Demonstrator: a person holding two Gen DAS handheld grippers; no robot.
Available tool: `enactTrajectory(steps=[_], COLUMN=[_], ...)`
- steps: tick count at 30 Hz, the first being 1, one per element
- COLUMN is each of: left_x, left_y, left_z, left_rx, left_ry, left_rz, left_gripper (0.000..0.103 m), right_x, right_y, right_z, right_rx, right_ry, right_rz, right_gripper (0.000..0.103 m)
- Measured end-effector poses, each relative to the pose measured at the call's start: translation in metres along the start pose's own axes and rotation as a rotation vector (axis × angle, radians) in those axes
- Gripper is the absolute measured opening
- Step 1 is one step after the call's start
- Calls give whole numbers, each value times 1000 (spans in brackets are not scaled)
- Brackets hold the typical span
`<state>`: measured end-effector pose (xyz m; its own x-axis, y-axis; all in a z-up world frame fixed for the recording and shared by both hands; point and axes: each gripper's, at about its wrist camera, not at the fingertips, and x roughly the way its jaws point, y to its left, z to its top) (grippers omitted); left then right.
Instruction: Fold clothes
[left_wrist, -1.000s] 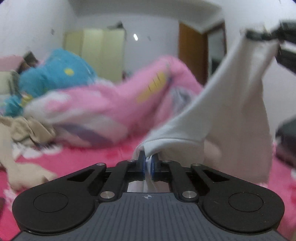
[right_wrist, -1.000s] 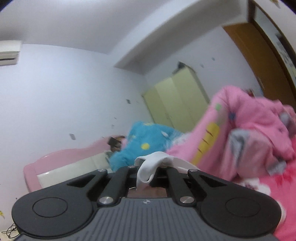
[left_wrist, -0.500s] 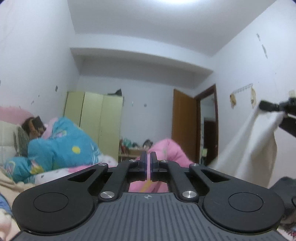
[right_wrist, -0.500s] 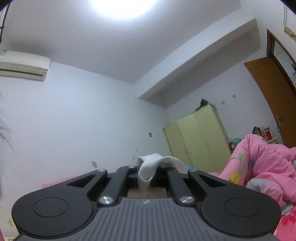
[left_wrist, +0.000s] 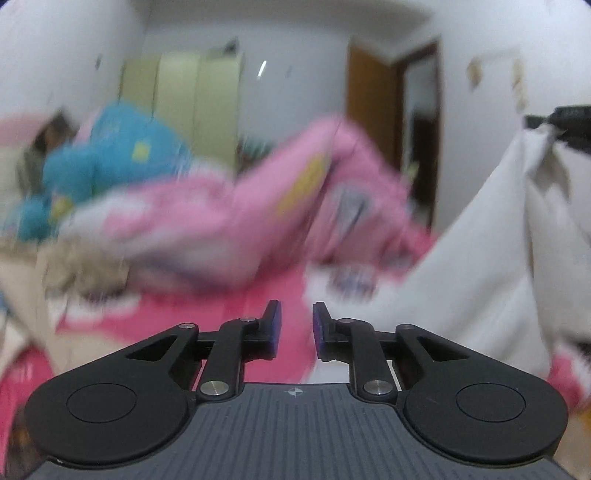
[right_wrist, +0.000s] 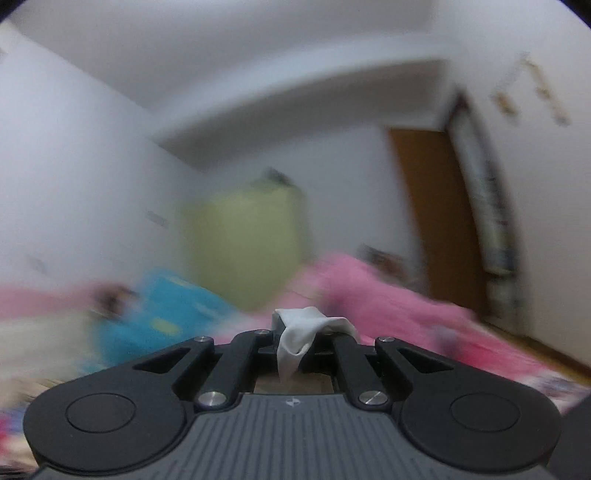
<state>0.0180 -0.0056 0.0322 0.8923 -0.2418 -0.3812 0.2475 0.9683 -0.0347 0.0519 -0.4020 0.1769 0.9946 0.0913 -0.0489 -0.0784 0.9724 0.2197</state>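
The bed (left_wrist: 229, 317) carries pink bedding (left_wrist: 295, 206) across its far side, blurred. The white garment (left_wrist: 480, 266) hangs over the bed's right edge, 1 corner clamped in the right gripper (right_wrist: 299, 332), whose jaws are opening slightly. The left gripper (left_wrist: 297, 325) is opening, empty. Step appears to be re-gripping; next, catch a free edge.

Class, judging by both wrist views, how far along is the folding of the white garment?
Done: no fold shows yet. In hand: the right tongs grip a bunch of the white garment, which hangs from them; their jaws are opening slightly. The left tongs are opening with nothing between them. Left: regrasp, lay it on the pink bed, fold.
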Motion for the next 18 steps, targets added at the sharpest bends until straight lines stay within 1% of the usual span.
enactTrajectory(steps=[1, 2, 3, 4, 5, 7, 9, 10, 11, 12, 14, 15, 16, 17, 18], left_x=[11, 21, 28, 32, 37, 46, 56, 61, 63, 65, 61, 60, 61, 62, 63], left_y=[2, 5, 11, 15, 19, 25, 31, 34, 36, 39, 43, 44, 45, 46, 48], left_z=[-11, -21, -26, -34, -42, -54, -62, -64, -65, -66, -69, -73, -75, -77, -80], left_rx=[-17, -39, -64, -85, -104, -115, -106, -101, -101, -106, -127, -136, -142, -150, -162], left_ry=[64, 120, 152, 182, 211, 248, 271, 278, 278, 277, 272, 271, 273, 276, 281], left_rz=[21, 19, 11, 8, 4, 1, 4, 7, 11, 13, 10, 9, 8, 12, 17], left_gripper=[19, 19, 19, 19, 19, 19, 20, 20, 20, 21, 21, 21, 21, 21, 21], right_x=[16, 31, 44, 57, 66, 72, 60, 48, 35, 24, -5, -14, -21, -23, -22], right_y=[-13, -26, -37, -47, -55, -62, -60, -55, -46, -34, -2, 19, 41, 65, 88], right_z=[-7, -19, -34, -51, -72, -111, -136, -143, -145, -144, -141, -141, -143, -152, -164], right_rx=[-2, -18, -50, -86, -130, -204, -255, -276, -297, -317, -349, -363, -383, -426, -489], right_ry=[64, 142, 237, 341, 463, 652, 720, 709, 676, 620, 485, 444, 409, 399, 393], right_rz=[-94, -187, -252, -309, -337, -359, -360, -360, -355, -332, -195, -99, -4, 80, 146], right_gripper=[17, 41, 56, 76, 78, 78, 77, 77, 77, 77, 78, 78, 78, 78, 78])
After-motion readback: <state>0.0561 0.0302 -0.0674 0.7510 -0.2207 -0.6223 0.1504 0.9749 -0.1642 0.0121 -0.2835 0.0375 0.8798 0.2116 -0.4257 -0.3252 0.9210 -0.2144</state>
